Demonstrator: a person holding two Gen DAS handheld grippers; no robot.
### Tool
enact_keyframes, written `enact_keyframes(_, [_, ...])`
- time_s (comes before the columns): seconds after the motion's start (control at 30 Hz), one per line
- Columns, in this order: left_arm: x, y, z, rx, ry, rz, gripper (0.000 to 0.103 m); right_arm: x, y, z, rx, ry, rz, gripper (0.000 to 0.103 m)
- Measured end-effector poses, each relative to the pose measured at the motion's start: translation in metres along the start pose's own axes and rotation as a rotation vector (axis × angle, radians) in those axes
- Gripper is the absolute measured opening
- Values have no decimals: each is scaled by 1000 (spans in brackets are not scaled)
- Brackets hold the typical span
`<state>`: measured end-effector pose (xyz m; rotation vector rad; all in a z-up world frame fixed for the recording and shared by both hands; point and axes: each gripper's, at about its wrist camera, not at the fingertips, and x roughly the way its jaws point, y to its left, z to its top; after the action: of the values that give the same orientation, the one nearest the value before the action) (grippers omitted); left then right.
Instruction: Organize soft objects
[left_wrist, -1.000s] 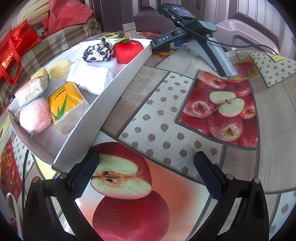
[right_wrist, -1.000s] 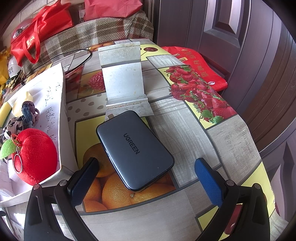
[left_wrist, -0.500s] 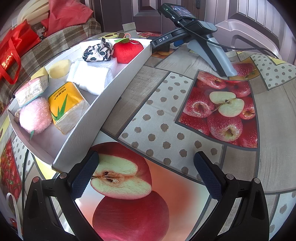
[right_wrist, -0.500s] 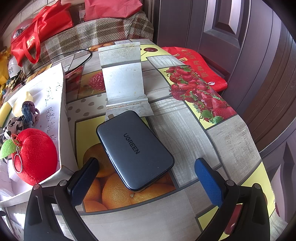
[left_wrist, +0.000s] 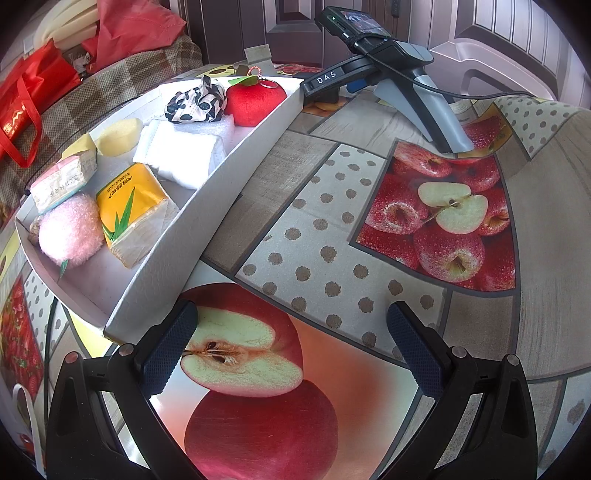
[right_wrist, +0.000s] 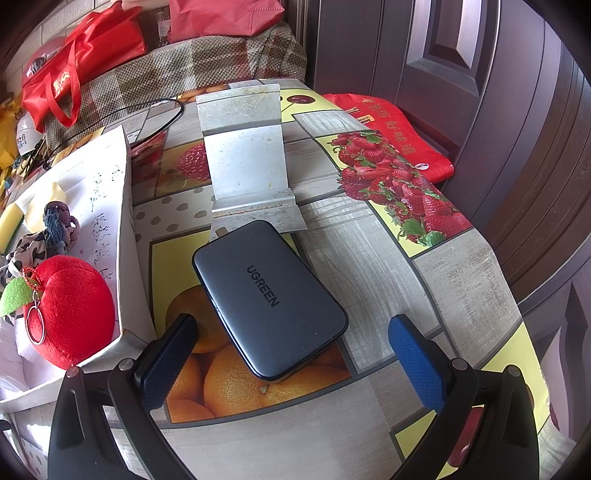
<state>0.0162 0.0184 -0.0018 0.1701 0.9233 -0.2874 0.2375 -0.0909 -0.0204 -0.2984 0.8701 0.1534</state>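
A white cardboard tray holds the soft things: a red plush apple, a black-and-white cloth, white folded foam, yellow sponges, a yellow tissue pack, a pink tissue pack and a pink fluffy puff. My left gripper is open and empty over the fruit-print tablecloth, right of the tray. My right gripper is open and empty; the plush apple and the tray wall lie to its left.
A dark grey UGREEN power bank lies between the right fingers, with a metal stand behind it. The other gripper handle rests at the far side of the table. Red bags and a plaid cushion are behind.
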Motion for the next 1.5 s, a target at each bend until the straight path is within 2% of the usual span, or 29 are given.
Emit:
enact_keyframes(0.57, [0, 0, 0, 0, 0, 0, 103, -1, 0, -1, 0, 1, 0, 103])
enact_keyframes(1.13, [0, 0, 0, 0, 0, 0, 103, 3, 1, 6, 2, 56, -3, 103])
enact_keyframes(1.5, [0, 0, 0, 0, 0, 0, 103, 3, 1, 7, 6, 59, -5, 103])
